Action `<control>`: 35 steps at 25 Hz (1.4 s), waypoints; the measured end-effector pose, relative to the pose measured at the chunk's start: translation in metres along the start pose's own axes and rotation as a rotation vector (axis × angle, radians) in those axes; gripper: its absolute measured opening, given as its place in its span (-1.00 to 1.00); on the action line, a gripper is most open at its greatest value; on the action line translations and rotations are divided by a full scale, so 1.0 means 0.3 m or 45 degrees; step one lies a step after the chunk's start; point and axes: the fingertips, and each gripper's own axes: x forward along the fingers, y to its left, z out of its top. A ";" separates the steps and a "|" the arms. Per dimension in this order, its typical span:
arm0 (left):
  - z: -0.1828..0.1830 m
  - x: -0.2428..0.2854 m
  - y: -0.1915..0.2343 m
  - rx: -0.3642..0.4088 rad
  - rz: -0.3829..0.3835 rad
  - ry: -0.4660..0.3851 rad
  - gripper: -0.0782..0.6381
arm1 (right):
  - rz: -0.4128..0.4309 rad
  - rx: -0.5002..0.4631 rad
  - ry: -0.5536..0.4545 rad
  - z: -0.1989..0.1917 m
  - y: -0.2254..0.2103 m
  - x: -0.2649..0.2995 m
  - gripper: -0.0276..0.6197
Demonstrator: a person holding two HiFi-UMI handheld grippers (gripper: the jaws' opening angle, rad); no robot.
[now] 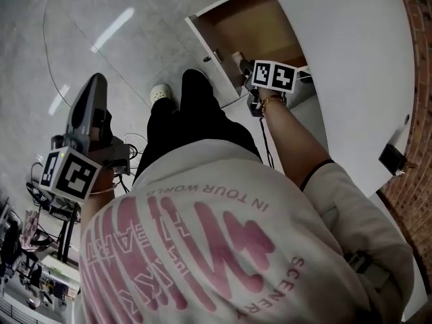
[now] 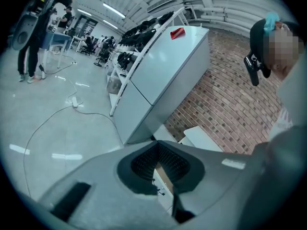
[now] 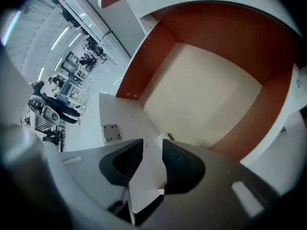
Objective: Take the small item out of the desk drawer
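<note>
my right gripper (image 3: 152, 150) open over the white drawer front (image 3: 122, 121), small white item (image 3: 164, 138) just beyond it in the drawer (image 3: 206, 90), my left gripper (image 2: 156, 147) closed, empty, off left

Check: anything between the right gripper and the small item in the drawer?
Nothing. In the right gripper view, only bare drawer front shows between the right gripper and the small item.

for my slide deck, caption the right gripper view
Open right claw hovering at the front edge of the pulled-out drawer.
</note>
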 end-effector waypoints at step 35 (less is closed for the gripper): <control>-0.092 -0.156 0.195 -0.232 0.353 -0.115 -0.77 | -0.063 -0.525 0.730 -0.032 0.009 0.299 -0.27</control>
